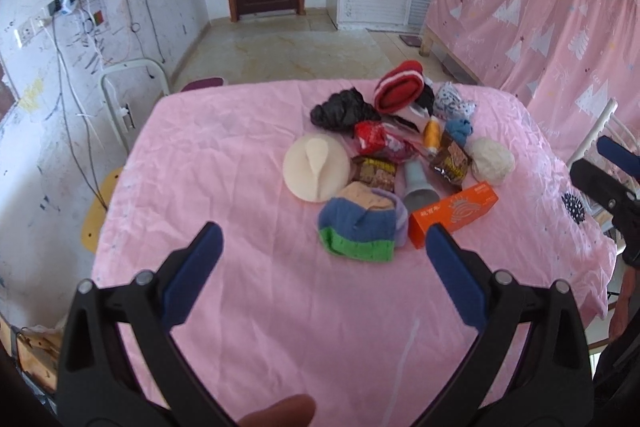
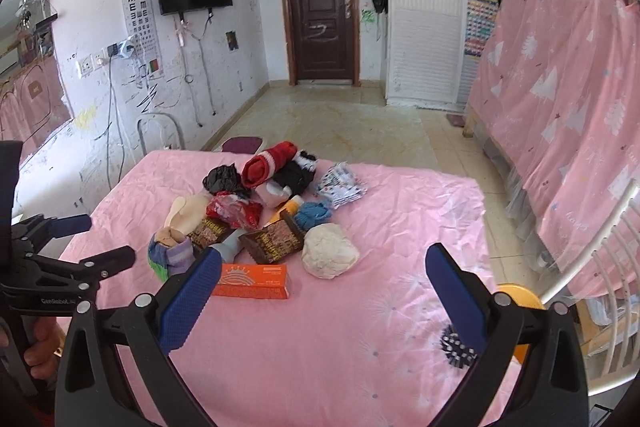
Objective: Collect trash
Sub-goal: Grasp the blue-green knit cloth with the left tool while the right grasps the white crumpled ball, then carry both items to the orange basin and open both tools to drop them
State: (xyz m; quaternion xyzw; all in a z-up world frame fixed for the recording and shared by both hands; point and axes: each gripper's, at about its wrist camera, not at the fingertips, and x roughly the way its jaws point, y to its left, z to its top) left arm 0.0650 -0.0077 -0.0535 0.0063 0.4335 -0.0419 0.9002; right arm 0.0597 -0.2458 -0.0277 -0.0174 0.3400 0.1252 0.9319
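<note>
Hovering above the near part of the pink-covered tabletop [image 1: 248,307], the left claw [image 1: 324,239] had its blue-padded jaws spread wide with nothing between them. The right claw [image 2: 324,263] hung likewise agape and empty over the near right part of the cloth. A heap of odds and ends lay at the middle of the tabletop, ahead of both claws. Nearest the left claw sat a blue-and-green sock [image 1: 360,227], touching an orange carton [image 1: 456,213] to its right. Behind these lay a grey cup [image 1: 416,187] on its side, two brown snack wrappers [image 1: 450,159], a red crumpled wrapper [image 1: 374,141] and a black plastic bag [image 1: 340,111]. A cream disc [image 1: 316,167] rested at the heap's left, a white wad [image 1: 492,161] at its right, a red-and-white roll [image 1: 400,87] at the far edge.
</note>
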